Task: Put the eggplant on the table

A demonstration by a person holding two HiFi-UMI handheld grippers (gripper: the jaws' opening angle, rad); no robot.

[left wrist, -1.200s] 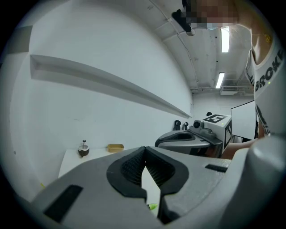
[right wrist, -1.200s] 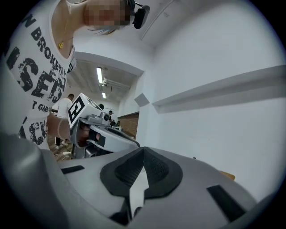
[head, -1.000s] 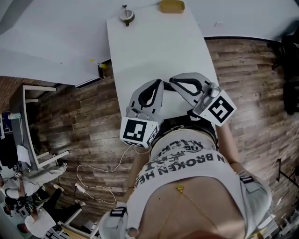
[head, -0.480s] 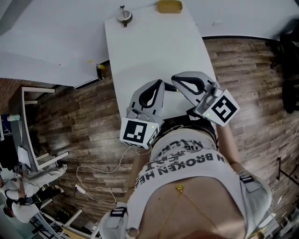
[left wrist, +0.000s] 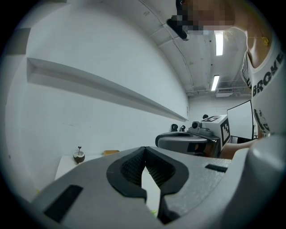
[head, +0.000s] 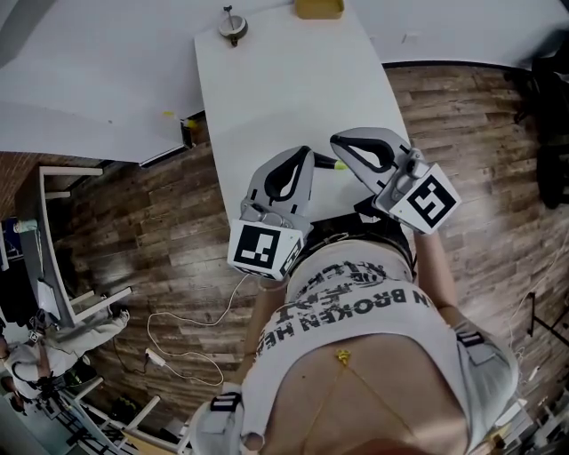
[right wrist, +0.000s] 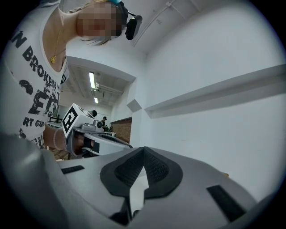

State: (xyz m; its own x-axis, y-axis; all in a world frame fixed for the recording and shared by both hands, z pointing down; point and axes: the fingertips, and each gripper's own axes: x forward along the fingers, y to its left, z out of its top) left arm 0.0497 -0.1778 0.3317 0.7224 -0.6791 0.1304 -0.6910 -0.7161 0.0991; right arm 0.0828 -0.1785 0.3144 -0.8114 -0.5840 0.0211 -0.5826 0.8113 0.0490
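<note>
My left gripper [head: 302,153] and right gripper [head: 336,139] hover side by side over the near end of the white table [head: 284,80], both pointing away from me. In each gripper view the jaws meet at the tips with nothing between them: left gripper [left wrist: 144,148], right gripper [right wrist: 144,148]. A dark, thin thing with a green end [head: 331,164] shows between the two grippers in the head view; it may be the eggplant, mostly hidden under them. A green speck [left wrist: 153,212] shows below the left jaws.
At the table's far end stand a small round bowl with a stick in it [head: 231,25] and a yellow thing [head: 318,7] at the edge. A white wall and ledge run along the left. Wooden floor surrounds the table, with a cable [head: 178,342] on it.
Almost nothing has changed. The picture has shifted slightly, so the table and grippers sit a little higher. Both grippers stay shut at the near end of the table.
</note>
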